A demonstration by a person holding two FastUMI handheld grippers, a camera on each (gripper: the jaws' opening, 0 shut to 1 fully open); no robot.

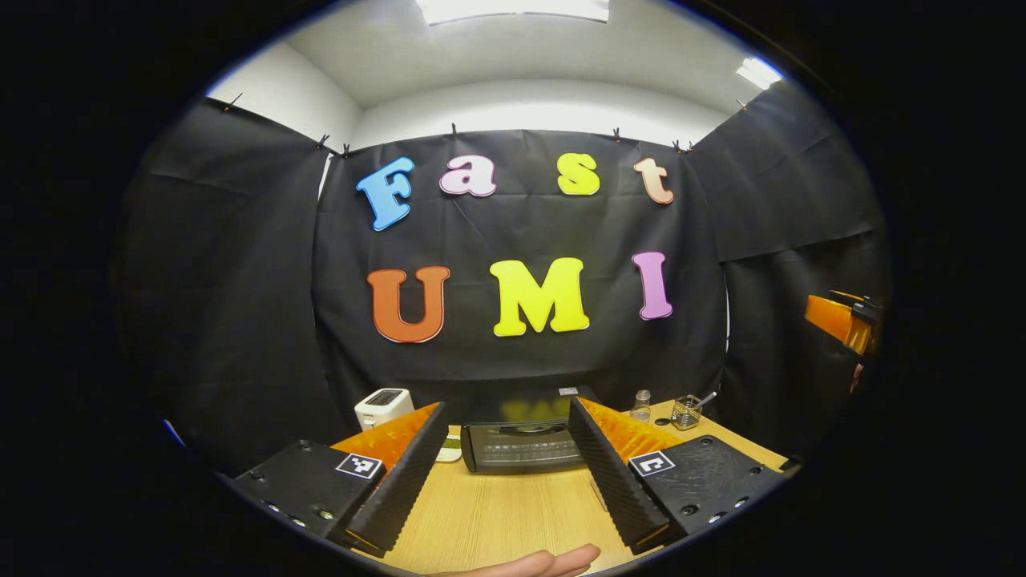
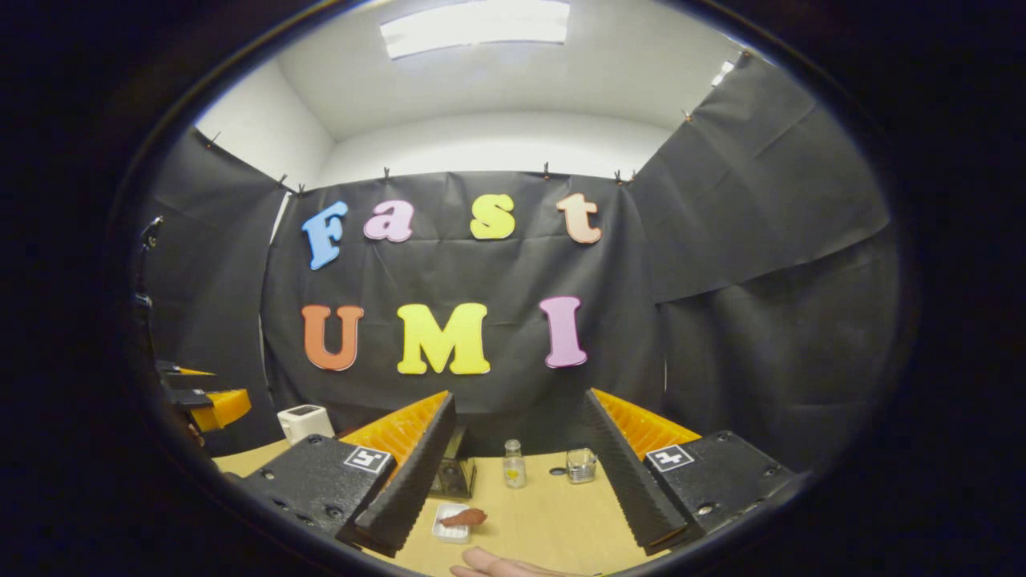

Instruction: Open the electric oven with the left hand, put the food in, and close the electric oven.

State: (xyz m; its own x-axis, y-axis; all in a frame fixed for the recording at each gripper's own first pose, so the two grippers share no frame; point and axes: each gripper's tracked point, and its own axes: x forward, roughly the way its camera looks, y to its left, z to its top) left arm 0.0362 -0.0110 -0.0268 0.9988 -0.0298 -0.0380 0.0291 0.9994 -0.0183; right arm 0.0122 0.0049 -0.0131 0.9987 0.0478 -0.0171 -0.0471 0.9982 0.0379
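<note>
at the back of the bench (image 1: 497, 513) the electric oven (image 1: 521, 445) sits closed, straight ahead of the left gripper (image 1: 505, 473), fingers spread and empty. its door looks stiff and hinged; best gripped by the handle. the right gripper (image 2: 513, 481), also spread, hovers near the food (image 2: 463, 518) on its small white tray (image 2: 446, 529), likely soft and light.

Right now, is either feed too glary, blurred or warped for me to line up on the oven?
Left gripper view: the electric oven sits sharp between the open left claw; a faint yellow reflection on its top, none on the door. Right gripper view: ceiling light blown out, the food tray still clear. Fisheye bends the edges in both.
</note>
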